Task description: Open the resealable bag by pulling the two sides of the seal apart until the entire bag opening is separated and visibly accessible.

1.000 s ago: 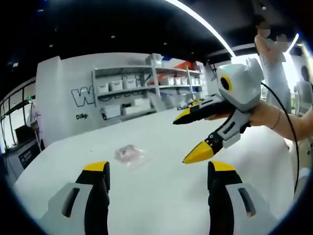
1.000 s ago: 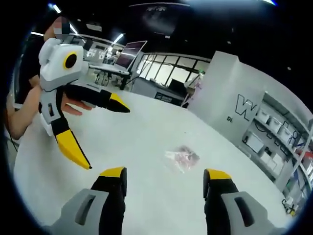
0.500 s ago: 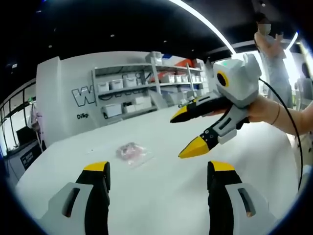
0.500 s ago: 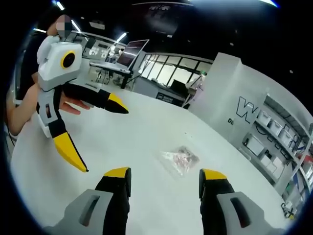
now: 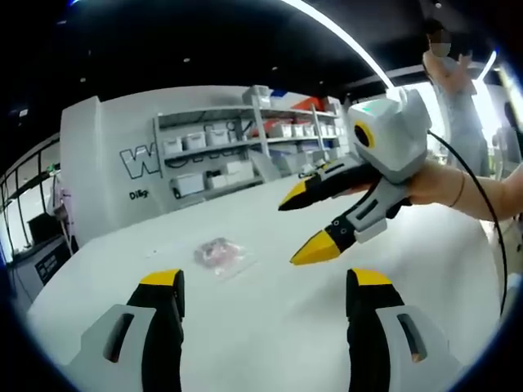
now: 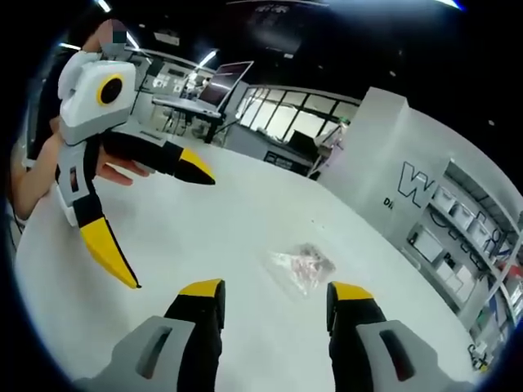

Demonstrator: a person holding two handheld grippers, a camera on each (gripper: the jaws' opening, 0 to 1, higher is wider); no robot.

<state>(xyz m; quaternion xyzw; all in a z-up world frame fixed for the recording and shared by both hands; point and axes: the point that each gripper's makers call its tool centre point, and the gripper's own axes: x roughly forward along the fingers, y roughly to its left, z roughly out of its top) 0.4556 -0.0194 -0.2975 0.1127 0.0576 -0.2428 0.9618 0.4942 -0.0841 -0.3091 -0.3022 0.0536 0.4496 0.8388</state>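
Resealable bag (image 5: 219,256) (image 6: 301,266) flat on white desk (image 5: 270,327), untouched, ahead of both claws. Left claw (image 5: 265,290) and right claw (image 6: 274,296) both gaping, empty. We judge right nearer.

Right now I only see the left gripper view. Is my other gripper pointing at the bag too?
Observer: Yes. In the right gripper view the bag lies on the table just beyond the right gripper, in line with its open jaws.
Operator: Can you see my left gripper from there?
Observer: Yes. The left gripper is held in a hand, jaws wide open, off to one side of the bag.
Operator: What's behind it?
Observer: Desks with an open laptop.
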